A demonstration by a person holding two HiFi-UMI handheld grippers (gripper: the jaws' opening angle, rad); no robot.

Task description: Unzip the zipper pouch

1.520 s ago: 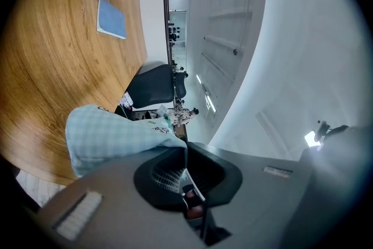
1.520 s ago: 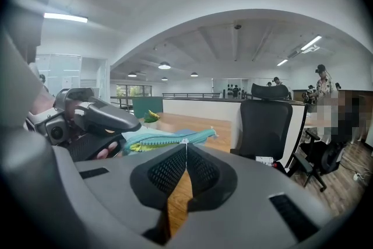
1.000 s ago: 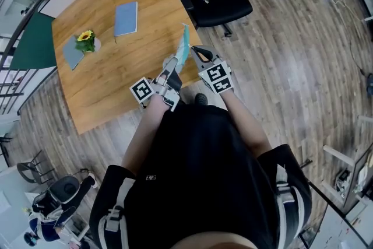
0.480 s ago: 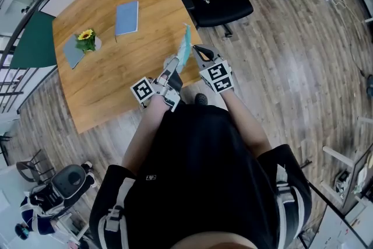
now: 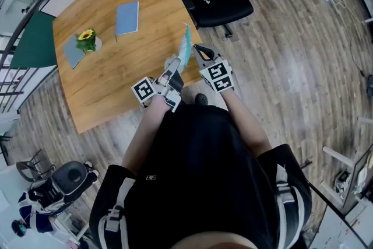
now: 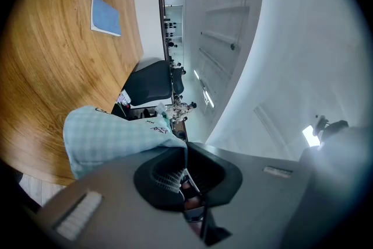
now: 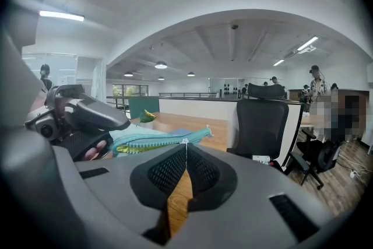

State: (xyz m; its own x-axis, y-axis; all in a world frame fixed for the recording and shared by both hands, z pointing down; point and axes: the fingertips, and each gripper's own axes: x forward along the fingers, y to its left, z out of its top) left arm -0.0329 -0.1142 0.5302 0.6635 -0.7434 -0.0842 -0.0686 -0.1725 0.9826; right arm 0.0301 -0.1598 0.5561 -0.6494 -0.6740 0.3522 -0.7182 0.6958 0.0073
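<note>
A light blue checked zipper pouch (image 5: pixel 185 45) hangs in the air over the near right edge of the wooden table (image 5: pixel 111 76). My left gripper (image 5: pixel 176 64) is shut on the pouch's near end; in the left gripper view the cloth (image 6: pixel 111 136) runs straight into the closed jaws of the left gripper (image 6: pixel 185 153). My right gripper (image 5: pixel 195 48) comes in from the right. In the right gripper view its jaws meet at the right gripper's tip (image 7: pixel 186 145) on the small white zipper pull, along the pouch's teal zipper edge (image 7: pixel 160 139). The left gripper (image 7: pixel 73 119) shows there at the left.
On the table lie a blue notebook (image 5: pixel 126 18), a grey pad (image 5: pixel 72 54) and a cup with a yellow flower (image 5: pixel 86 39). A black office chair (image 5: pixel 220 2) stands just beyond the table's right corner, with small items on its seat. A green panel (image 5: pixel 32 44) sits at the table's left.
</note>
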